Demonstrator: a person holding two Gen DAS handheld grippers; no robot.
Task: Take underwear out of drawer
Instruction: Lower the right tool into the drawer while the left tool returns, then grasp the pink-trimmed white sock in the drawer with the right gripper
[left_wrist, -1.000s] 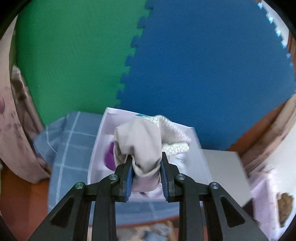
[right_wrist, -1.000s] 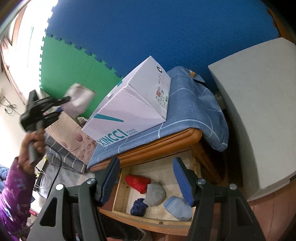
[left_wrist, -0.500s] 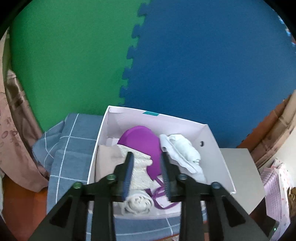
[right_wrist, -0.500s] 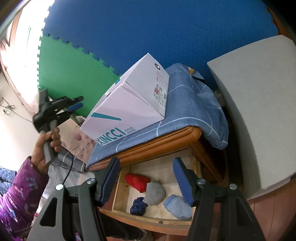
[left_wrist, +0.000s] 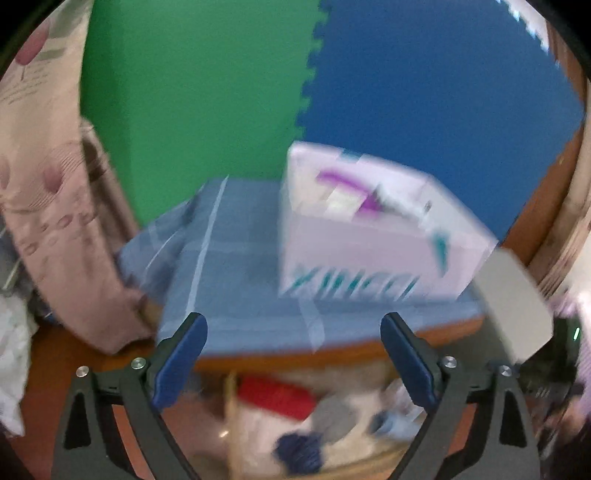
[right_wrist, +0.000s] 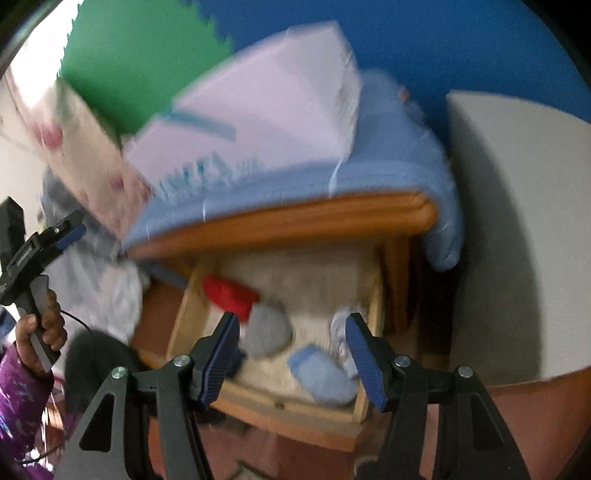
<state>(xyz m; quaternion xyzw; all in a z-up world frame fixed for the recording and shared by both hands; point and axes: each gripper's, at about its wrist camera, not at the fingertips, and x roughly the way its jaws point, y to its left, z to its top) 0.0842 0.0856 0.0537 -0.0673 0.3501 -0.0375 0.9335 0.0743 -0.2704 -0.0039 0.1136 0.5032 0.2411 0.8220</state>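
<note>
Both grippers' fingers (left_wrist: 181, 354) (right_wrist: 364, 352) spread, empty.

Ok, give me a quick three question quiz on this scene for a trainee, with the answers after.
1. True or false: the left gripper is shut on cloth.
2. Which rolled item in the drawer lies nearest the right gripper's left finger? A red B grey C dark blue
3. Fill in: the white box sits on a ____ checked cloth.

Key: 1 false, it is open and empty. 2 B, the grey roll. 3 blue.

Motion blur smears both our views: the box (left_wrist: 373, 254) lettering is unreadable, and the drawer (right_wrist: 184, 317) bundles at 6 o'clock lose their outlines.
</note>
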